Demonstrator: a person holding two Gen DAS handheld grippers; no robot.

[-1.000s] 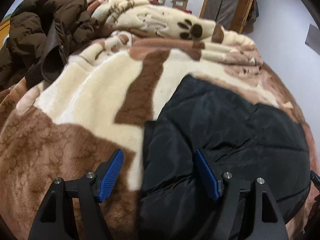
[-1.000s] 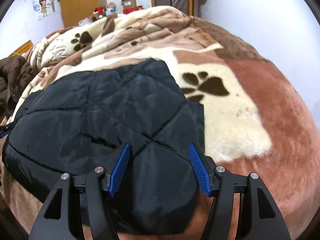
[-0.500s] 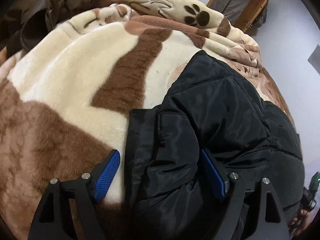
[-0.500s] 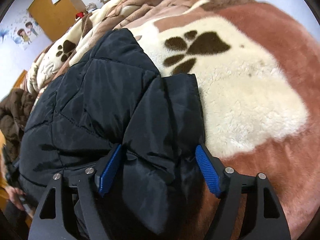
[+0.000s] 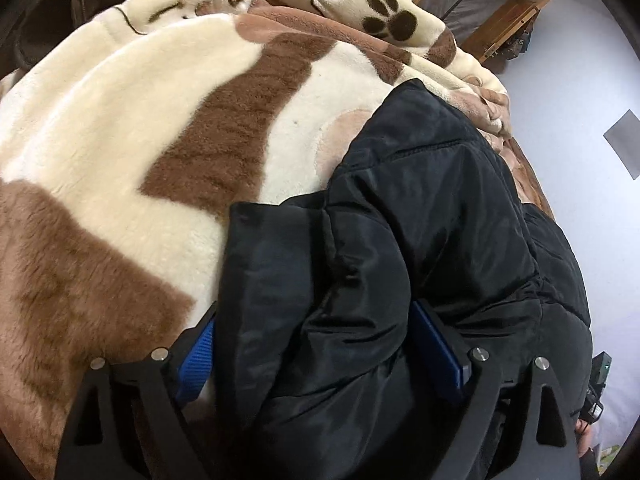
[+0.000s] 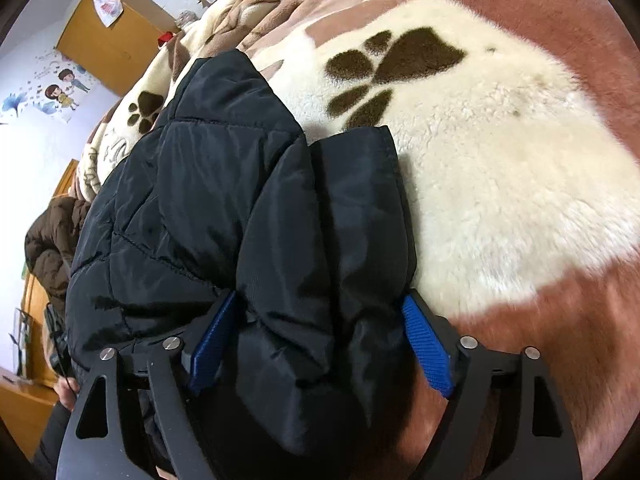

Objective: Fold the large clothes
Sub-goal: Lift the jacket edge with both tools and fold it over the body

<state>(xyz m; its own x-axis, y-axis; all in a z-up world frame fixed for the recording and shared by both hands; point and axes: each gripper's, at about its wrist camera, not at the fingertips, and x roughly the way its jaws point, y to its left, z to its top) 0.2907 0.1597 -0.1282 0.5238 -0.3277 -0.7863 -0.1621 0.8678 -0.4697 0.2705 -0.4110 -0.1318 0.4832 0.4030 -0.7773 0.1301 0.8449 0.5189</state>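
Now both hand-held grippers are down on the black jacket (image 5: pixel 420 240), which lies bunched on the paw-print blanket (image 5: pixel 120 140) covering the bed. Left hand-held gripper (image 5: pixel 320 354): jaws spread wide and just been opening, a thick fold of jacket between the blue pads. Right hand-held gripper (image 6: pixel 320 354): same story, wide apart, just been opening, straddling the jacket's other puffy edge beside the cream patch.

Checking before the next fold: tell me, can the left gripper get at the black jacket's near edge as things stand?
Probably yes. The left gripper has just been opening, and a bunched fold of the black jacket already sits between its blue pads. Nothing blocks it; only the blanket lies beside it.
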